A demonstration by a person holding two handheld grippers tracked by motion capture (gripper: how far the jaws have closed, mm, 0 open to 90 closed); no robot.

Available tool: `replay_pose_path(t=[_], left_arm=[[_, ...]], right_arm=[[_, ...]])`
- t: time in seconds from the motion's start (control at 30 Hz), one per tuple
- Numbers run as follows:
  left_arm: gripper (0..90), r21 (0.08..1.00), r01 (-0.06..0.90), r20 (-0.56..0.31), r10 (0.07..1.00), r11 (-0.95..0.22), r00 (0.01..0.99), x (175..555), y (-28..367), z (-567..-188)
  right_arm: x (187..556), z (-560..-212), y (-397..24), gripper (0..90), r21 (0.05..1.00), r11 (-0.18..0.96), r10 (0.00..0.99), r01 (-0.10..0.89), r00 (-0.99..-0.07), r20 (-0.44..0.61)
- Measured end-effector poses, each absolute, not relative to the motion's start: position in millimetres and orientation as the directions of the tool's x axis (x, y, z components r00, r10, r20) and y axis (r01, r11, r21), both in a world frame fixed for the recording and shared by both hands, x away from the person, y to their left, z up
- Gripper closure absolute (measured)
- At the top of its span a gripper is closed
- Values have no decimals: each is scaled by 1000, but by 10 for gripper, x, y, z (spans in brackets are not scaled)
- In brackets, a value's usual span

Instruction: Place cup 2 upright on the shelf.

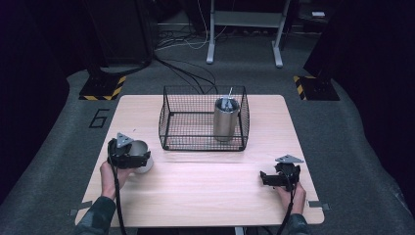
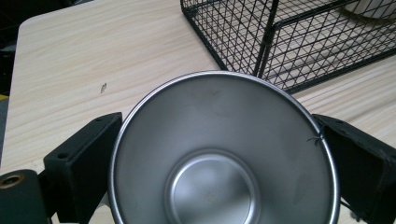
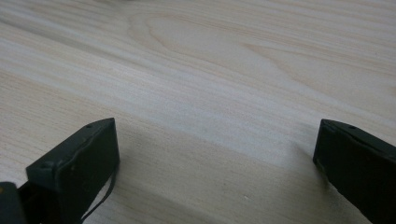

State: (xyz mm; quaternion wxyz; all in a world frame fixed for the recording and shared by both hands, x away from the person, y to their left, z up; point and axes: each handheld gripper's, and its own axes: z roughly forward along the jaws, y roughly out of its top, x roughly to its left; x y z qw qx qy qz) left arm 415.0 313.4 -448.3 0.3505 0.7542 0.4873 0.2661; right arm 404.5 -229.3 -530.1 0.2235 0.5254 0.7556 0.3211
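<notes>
Steel cup (image 2: 223,158) interior between left tool (image 2: 219,154) jaws

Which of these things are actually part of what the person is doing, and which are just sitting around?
In use:
- steel cup, gripped between the left gripper's fingers
- wire basket, with a taller steel tumbler already standing inside
- right gripper, open, holding nothing

Just around:
- wooden table
- cables on the floor
- grey stand legs behind
</notes>
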Motion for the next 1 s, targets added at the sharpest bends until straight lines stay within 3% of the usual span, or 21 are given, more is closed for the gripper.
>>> replay_pose_path(t=[1.0], left_arm=[[63,821,425,119,843,-381,525,3851,2869,-3653]], right_arm=[[4053,-5301,-2283,0,722,237,938,651,-346,4]])
